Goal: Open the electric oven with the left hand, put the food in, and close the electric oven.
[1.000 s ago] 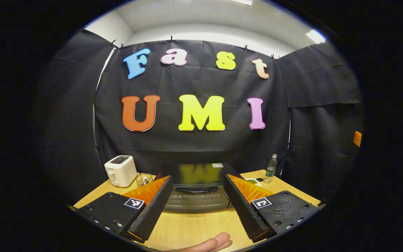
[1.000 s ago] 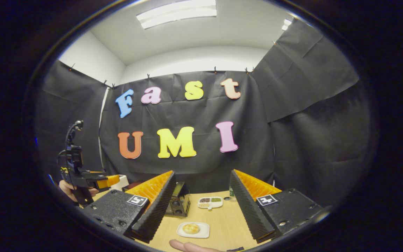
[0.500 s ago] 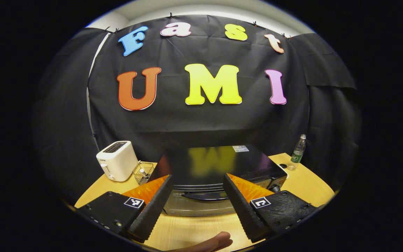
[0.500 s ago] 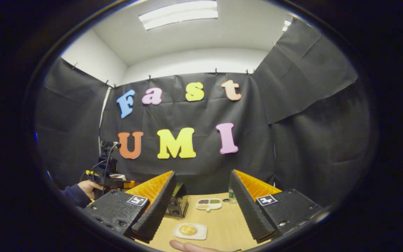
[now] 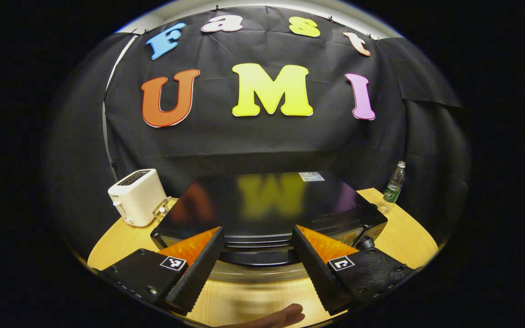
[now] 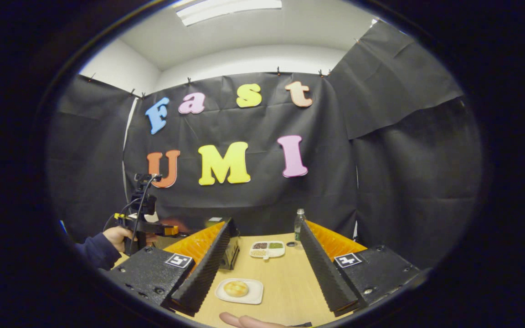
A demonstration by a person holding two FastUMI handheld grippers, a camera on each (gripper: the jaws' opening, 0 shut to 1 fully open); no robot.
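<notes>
Altogether one oven (image 5: 262, 209), one bun (image 6: 236, 288), two bottles-none: one bottle (image 5: 394, 186).

Sorry, corrected: Altogether: one oven, one bun, one bottle.

place: likely lab booth | cues: black cloth wall (image 6: 408, 159), toaster (image 5: 137, 197)

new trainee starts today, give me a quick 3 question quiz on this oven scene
1. True or false: the electric oven door is already open.
2. Multiple choice: the bun lies on A) a white plate, B) the oven top, C) the toaster.
3. Fill in: in the left gripper view, the left gripper is ____, with the oven door handle showing between its fingers.

Key
1. False: the door looks closed.
2. A: it sits on the white plate on the table, in front of the right gripper.
3. open
</notes>
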